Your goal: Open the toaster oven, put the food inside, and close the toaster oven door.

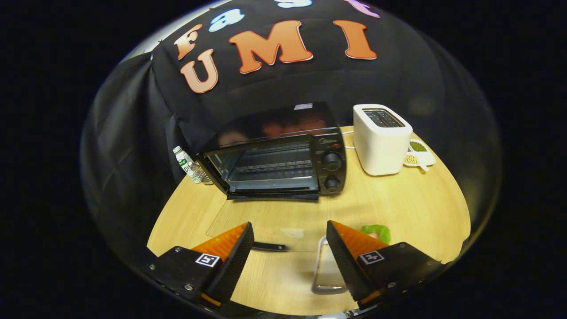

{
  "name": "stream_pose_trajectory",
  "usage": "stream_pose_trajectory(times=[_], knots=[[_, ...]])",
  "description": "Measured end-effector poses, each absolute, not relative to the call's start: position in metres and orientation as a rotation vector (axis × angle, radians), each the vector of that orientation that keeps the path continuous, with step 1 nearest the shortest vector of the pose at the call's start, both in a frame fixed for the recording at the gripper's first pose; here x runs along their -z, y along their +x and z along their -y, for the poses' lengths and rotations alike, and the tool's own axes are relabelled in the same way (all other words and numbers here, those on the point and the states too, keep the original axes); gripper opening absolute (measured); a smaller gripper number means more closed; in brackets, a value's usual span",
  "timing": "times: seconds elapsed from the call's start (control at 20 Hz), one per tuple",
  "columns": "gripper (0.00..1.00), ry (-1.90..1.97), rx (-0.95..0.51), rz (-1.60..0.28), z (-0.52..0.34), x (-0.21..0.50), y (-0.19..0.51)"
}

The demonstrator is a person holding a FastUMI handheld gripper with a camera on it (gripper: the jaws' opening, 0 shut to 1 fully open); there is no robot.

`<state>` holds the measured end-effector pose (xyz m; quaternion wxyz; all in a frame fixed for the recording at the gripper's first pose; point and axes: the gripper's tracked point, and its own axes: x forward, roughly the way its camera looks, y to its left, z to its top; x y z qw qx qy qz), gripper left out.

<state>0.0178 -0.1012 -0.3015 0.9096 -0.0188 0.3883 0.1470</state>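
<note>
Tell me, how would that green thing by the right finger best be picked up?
Judging loosely: the green food lies flat on the table, curved, half hidden behind the right finger. I'd bring the open hand-held gripper down from above and pinch across the narrow width of its curve. Its exact shape is hard to tell.

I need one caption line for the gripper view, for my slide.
Open gripper above the wooden table, toaster oven ahead with door down, white toaster beside it.

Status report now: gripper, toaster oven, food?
Gripper open, holding nothing. Toaster oven door down, open, beyond the fingers. Green food by one finger, on the table. Path clear.
</note>
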Motion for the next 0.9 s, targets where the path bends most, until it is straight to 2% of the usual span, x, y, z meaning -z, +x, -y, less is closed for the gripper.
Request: stream_pose_trajectory(times=[0.15, 0.4, 0.75, 0.9], knots=[[0.99, -0.004, -0.303, -0.907, 0.157, 0.297, 0.023], [0.99, 0.142, -0.368, -1.193, 0.209, 0.323, 0.010], [0.95, 0.229, -0.437, -1.412, 0.210, 0.384, -0.013], [0.72, 0.261, -0.475, -1.470, 0.200, 0.390, -0.022]])
